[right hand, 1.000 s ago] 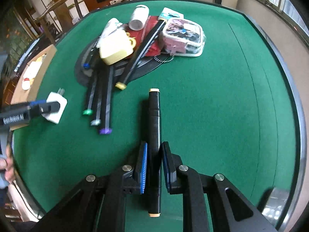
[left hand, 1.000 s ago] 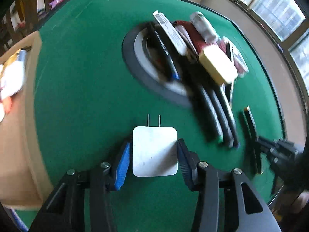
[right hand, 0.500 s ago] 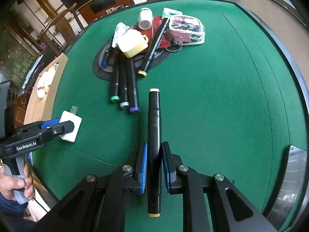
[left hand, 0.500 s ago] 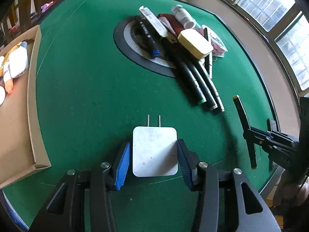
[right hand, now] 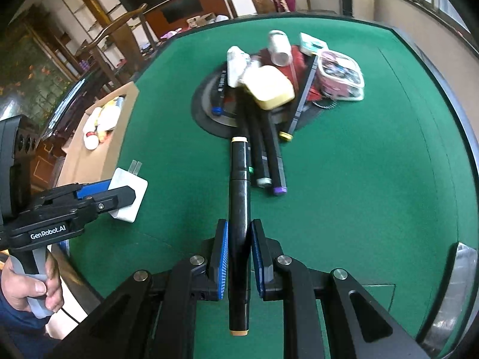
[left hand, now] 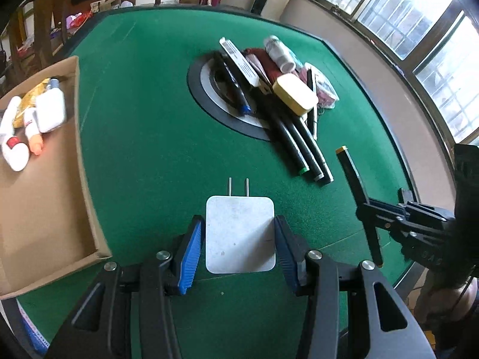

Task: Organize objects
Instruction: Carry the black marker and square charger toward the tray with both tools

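The left gripper (left hand: pixel 239 236) clamps the charger (left hand: pixel 240 233); the right gripper (right hand: pixel 239 257) pinches the marker (right hand: pixel 239 209). Carry both level to the box (left hand: pixel 45 209), probably their destination.

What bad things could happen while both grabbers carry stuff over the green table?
1. The left gripper pinches the white charger only by its smooth sides, so it might slip out.
2. The right gripper holds the long black marker near one end; it could swing into the marker pile.
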`<state>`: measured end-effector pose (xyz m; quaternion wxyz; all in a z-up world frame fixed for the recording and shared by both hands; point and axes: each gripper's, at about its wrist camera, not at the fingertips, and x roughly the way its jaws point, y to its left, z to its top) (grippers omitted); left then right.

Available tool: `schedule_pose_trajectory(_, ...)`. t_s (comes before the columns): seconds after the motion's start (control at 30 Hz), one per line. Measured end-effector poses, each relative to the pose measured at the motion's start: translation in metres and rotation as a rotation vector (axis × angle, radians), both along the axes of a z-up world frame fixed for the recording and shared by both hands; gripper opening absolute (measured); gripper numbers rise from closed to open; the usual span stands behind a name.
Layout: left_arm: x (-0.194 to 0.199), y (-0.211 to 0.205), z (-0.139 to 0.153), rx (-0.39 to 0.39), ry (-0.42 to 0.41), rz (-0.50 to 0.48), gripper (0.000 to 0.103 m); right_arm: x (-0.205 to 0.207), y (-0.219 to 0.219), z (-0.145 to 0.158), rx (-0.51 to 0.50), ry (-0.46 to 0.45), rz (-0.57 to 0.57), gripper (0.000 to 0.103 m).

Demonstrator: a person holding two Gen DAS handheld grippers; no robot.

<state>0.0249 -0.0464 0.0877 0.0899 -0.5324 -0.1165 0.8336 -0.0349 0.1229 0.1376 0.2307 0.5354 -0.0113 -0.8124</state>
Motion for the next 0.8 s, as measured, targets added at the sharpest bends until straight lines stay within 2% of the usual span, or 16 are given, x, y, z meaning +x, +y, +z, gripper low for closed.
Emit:
schedule_pose_trajectory(0.4,0.026,-0.051,0.028,0.037,0.068,0.082,0.046,0.012,-0.06,0.022,-0.013,0.032,0.089,0.016)
schedule_pose_trajectory(0.8,0.05,-0.117,0.039,0.042,0.097,0.191,0.046,0.021,-0.125,0.032,-0.03,0.042,0.185,0.016)
